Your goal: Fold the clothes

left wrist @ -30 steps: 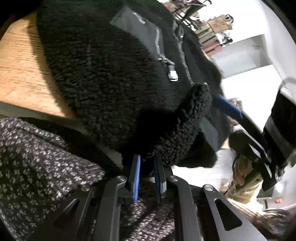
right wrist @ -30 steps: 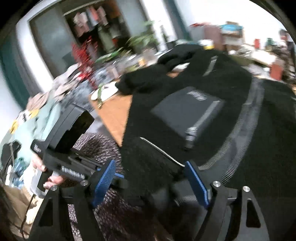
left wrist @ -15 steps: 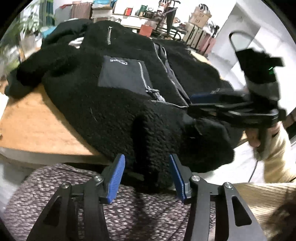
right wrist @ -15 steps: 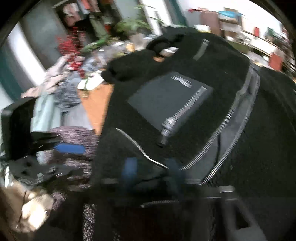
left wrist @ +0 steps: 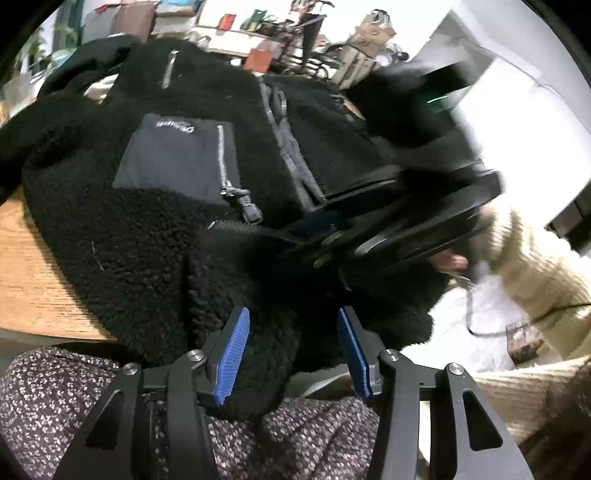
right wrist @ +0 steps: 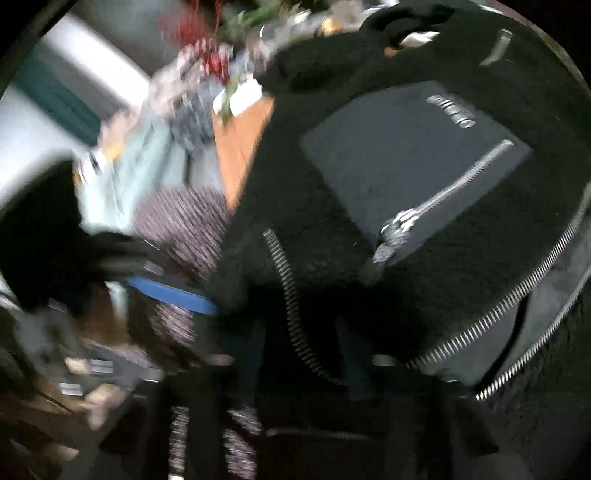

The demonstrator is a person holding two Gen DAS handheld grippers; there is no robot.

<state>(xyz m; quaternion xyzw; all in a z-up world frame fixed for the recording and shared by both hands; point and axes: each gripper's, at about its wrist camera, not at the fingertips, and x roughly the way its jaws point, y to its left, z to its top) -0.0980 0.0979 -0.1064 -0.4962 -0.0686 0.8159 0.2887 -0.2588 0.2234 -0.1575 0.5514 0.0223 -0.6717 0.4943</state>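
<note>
Black fleece jacket (left wrist: 155, 236) overhangs desk (left wrist: 33, 280) near edge; left gripper (left wrist: 291, 354) parted, pads off fleece. Right gripper (left wrist: 332, 229) closing at hem (blurred, grip unclear).

From my feed: wooden tabletop (left wrist: 35, 266), orange-brown grain, front edge near the bottom. Behind it, cluttered shelves (left wrist: 258, 33) with bags and boxes against a bright white wall (left wrist: 524, 122). Right wrist view is heavily blurred: teal door or panel (right wrist: 55, 99) at left, green plant (right wrist: 258, 14) and red berries (right wrist: 207, 48) up top.
</note>
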